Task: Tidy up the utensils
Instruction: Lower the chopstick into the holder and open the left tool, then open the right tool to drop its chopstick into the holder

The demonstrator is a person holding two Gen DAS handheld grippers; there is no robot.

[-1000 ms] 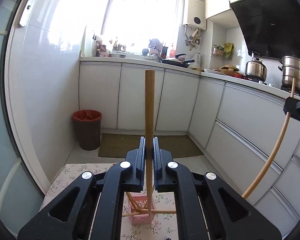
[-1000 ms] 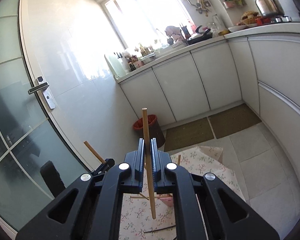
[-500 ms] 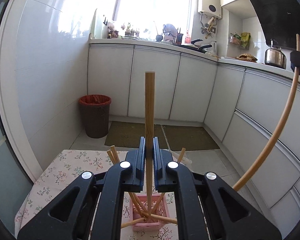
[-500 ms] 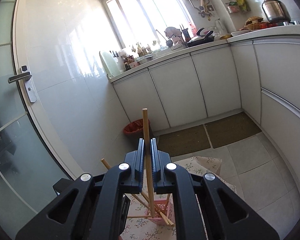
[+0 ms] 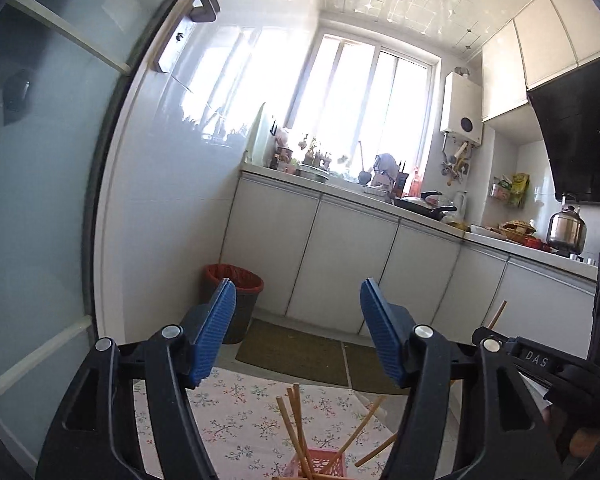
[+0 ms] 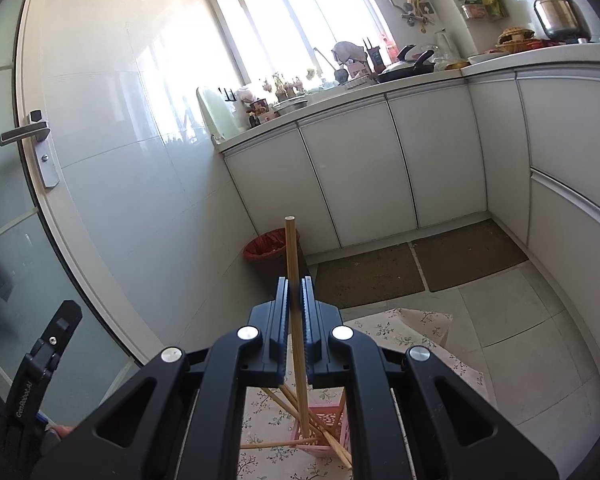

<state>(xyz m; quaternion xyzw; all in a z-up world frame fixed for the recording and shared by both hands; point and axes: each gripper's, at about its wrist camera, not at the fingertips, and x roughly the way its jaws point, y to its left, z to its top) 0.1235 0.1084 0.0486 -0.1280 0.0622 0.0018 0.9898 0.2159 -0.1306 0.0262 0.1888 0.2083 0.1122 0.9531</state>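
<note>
My left gripper (image 5: 296, 320) hangs above a pink basket (image 5: 320, 464). Its jaws are opening, and nothing is between the blue pads (image 5: 220, 328). Several wooden chopsticks (image 5: 296, 428) lean in the basket at different angles. My right gripper (image 6: 295, 284) is shut on one upright chopstick (image 6: 292, 256). That chopstick's lower end reaches down into the pink basket (image 6: 328, 420), among the other sticks. In the left wrist view the right gripper's black body (image 5: 540, 360) shows at the right edge. The left gripper's black body (image 6: 40, 372) shows at the right wrist view's left edge.
The basket stands on a floral tablecloth (image 5: 240, 412). Beyond it are a red-lined waste bin (image 6: 270, 246), two brown floor mats (image 6: 420, 264) and white cabinets (image 6: 380, 168). A glass door with a metal handle (image 6: 24, 134) is on the left.
The left gripper let go of its chopstick and opened wide, and its view swung upward. The right gripper came down, bringing its chopstick's lower end into the basket.
</note>
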